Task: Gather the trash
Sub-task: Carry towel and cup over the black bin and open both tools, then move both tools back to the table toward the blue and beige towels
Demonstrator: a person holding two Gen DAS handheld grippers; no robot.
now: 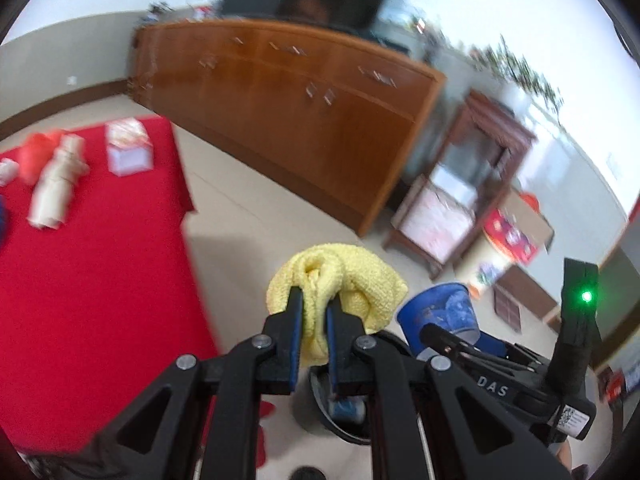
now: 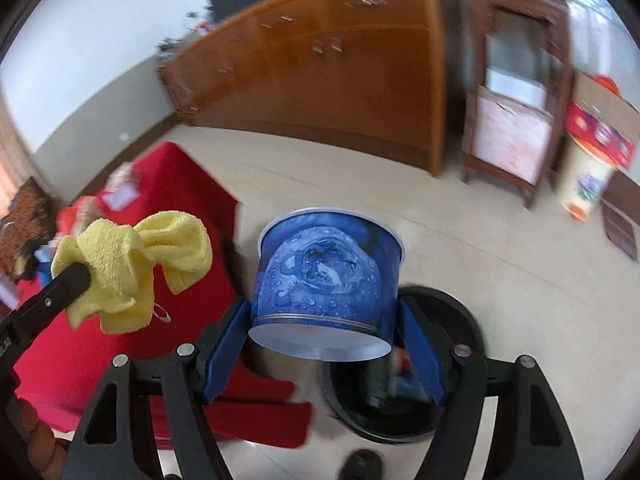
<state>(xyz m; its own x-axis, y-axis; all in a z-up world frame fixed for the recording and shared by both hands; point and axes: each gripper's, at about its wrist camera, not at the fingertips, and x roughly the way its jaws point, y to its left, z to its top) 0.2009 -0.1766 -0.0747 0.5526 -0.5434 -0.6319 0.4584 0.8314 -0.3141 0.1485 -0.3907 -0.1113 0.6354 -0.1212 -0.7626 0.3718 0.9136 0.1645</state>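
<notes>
Both grippers are loaded! The left gripper is pinched tight on a crumpled yellow cloth, its blue pads squeezed into the folds, the bulk of the towel bunching out beyond the fingertips. From the right wrist view that same cloth hangs off to the left of the right gripper, clamped at the tip of the left tool's black finger. The right gripper stands at a wide spread, its blue fingers pressing on either side of a blue paper cup, which lies tipped with its pale base toward the camera and its open rim pointing away. Just below and behind the cup, under the right gripper's fingers, sits a black round bin on the pale tiled floor, with some dark and coloured items inside, too blurred to tell apart. To the left of both grippers lies a red cloth-covered surface carrying a few blurred items. Ahead, across the floor, stands a long wooden cabinet.
</notes>
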